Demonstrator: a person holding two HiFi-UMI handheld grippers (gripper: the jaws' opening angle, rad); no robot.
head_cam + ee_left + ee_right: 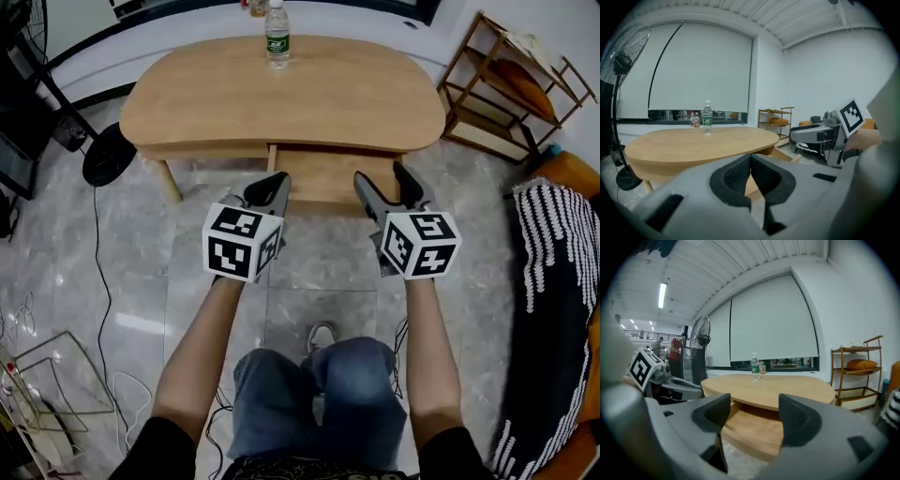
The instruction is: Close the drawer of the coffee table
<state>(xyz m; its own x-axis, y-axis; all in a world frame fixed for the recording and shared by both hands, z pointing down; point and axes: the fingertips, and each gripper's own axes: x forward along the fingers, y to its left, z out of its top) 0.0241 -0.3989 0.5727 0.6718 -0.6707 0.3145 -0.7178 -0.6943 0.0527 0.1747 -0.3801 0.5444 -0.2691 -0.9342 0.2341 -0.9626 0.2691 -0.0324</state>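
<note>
The light wooden drawer (323, 176) sticks out from under the tabletop (281, 94), facing both tools. The left tool (270, 187) is pinched together on nothing; the right tool (382, 183) is spread, empty.

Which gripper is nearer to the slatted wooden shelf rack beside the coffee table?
Right. In the head view the right gripper is down-left of the slatted wooden shelf rack; the left gripper is farther left, beyond the right one.
</note>
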